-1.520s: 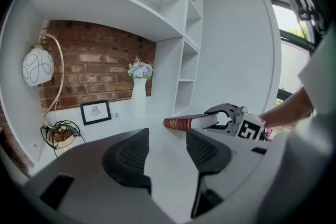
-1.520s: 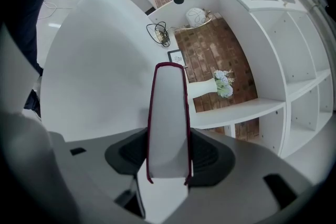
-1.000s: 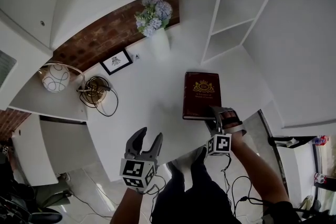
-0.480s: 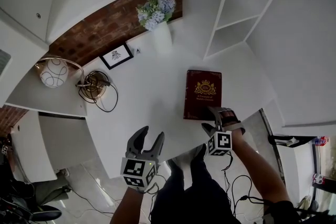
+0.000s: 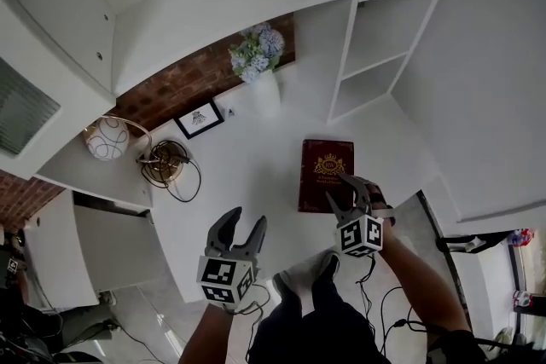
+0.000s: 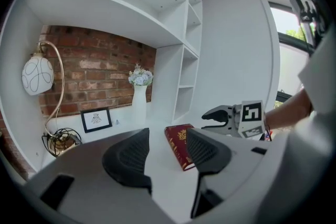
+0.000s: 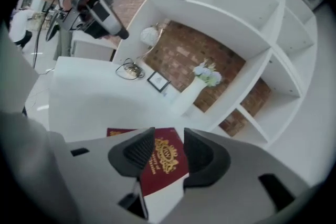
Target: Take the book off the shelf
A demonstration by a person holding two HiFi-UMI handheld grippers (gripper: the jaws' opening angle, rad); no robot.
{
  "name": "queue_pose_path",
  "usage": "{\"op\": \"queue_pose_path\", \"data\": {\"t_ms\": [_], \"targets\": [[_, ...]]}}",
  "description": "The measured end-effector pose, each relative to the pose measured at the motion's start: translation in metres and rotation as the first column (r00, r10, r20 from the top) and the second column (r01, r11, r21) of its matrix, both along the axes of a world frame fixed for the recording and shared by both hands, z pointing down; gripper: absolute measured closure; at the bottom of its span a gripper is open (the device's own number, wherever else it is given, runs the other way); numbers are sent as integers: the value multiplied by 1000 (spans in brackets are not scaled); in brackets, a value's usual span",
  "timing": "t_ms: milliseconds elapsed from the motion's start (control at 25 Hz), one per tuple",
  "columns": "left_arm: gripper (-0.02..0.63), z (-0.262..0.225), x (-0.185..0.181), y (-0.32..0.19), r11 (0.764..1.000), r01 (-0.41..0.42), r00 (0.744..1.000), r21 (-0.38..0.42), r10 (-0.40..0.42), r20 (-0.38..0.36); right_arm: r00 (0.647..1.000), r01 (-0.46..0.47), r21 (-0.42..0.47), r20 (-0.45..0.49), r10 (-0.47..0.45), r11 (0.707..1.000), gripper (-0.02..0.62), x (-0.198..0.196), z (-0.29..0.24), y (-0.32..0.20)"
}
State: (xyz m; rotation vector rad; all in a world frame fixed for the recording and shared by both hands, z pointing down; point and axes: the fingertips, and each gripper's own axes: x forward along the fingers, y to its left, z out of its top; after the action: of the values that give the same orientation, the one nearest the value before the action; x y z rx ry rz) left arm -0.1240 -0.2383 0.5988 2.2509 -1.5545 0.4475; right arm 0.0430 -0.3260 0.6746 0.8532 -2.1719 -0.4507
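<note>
My left gripper (image 5: 246,219) hangs over the near edge of the white table (image 5: 239,153), jaws wide apart and empty. To its right the red book (image 5: 326,170) lies flat on the table, well clear of the shelf (image 5: 375,34) at the far right. My right gripper (image 5: 347,193) hovers at the book's near end. Its jaws have just been closing but stand part open, gripping nothing.

Head view looks steeply down; both claw views, low, share the book (image 5: 326,173).
</note>
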Motion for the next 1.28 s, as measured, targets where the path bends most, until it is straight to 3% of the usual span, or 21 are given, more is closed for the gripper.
{"op": "queue_pose_path", "data": {"t_ms": [120,240,400,760,1280], "targets": [[414,-20,2,-6,999,-4,1000,44,3,15,988,-103,20,121,100,994,469,10,-45,-20],[456,-44,-2,-13,995,2,999,102,-6,39,954,-185,6,243,178,983,529,20,-87,-34],[522,-77,-10,-22,987,20,999,161,-26,41,915,-202,-23,352,197,979,584,22,-132,-38],[566,-146,-10,-32,947,46,996,318,-68,60,854,-216,27,490,175,976,595,20,-217,-33],[566,-205,-9,-36,896,66,996,439,-82,19,792,-254,103,593,145,962,595,23,-287,-28]]}}
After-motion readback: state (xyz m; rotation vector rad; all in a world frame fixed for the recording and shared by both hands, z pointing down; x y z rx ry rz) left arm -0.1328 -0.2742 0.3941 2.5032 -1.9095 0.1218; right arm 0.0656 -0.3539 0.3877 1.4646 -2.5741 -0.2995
